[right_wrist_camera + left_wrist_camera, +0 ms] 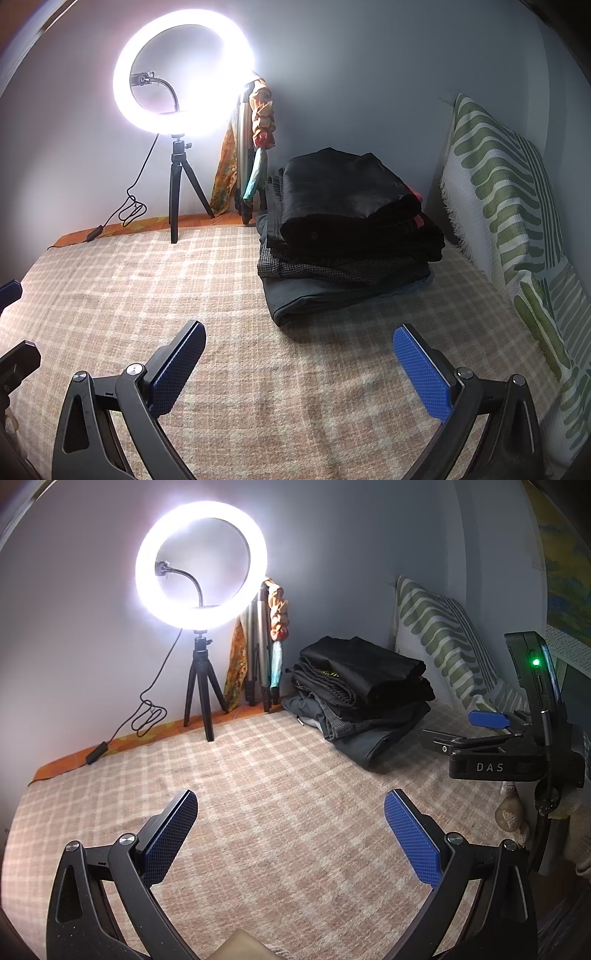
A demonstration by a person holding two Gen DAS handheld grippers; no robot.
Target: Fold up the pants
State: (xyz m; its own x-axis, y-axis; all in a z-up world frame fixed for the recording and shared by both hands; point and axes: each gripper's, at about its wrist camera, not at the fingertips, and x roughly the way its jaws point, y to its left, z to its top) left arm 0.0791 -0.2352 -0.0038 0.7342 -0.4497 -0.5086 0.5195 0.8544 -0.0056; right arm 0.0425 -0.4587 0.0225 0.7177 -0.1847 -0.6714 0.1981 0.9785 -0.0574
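Both hand-held grippers, left (291, 814) and right (299, 345), gape over bare blanket (147, 280); folded pants stack (351, 229) beyond

A home bedroom is shown: a bed covered by a checked blanket (258, 369), a green-patterned pillow (498, 206) propped against the right wall, folded clothes (351, 229) stacked far right, a ring light (201, 565) far left.

Left gripper (290, 837), right gripper (299, 369): fingers spread, empty.
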